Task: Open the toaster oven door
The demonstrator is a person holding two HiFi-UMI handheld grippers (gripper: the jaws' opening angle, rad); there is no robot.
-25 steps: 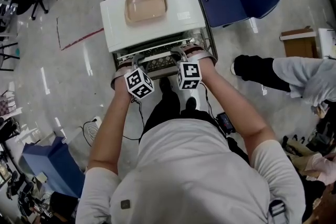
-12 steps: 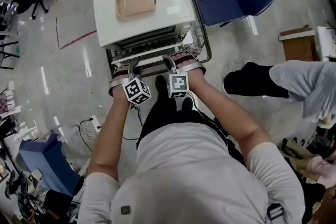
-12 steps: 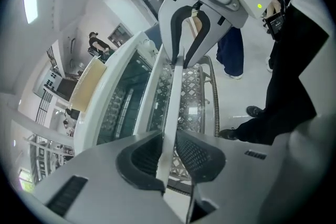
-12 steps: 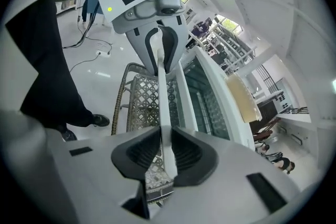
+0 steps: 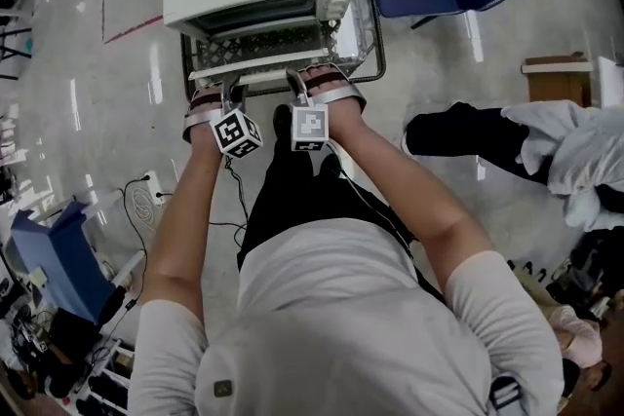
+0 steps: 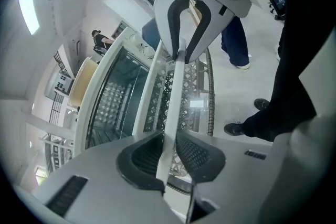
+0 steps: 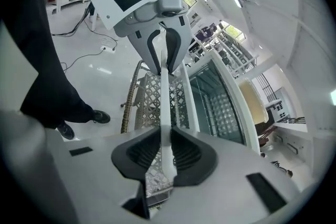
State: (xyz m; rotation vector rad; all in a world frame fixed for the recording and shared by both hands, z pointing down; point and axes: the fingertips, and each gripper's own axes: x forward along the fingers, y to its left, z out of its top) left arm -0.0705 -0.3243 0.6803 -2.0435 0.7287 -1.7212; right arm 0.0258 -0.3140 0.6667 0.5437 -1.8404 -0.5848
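Gripping the handle [image 6: 176, 86], your left fingers [image 6: 195, 152] and right fingers [image 7: 186, 153] are both closed on it. Pull unevenly and it may slip free.

The white door handle [image 5: 258, 66] fills both claws, the right claw [image 5: 292, 79] having just closed tighter on it. Just beyond them the tilted oven door [image 5: 263, 42] blocks the way. Bare floor [image 5: 107, 122] lies free left of the left claw [image 5: 231, 91]. A bystander's leg [image 5: 458, 132] lies well to the right.

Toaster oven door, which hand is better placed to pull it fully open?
Neither clearly: left gripper and right gripper both clamp the white handle, either side of its middle. Use both.
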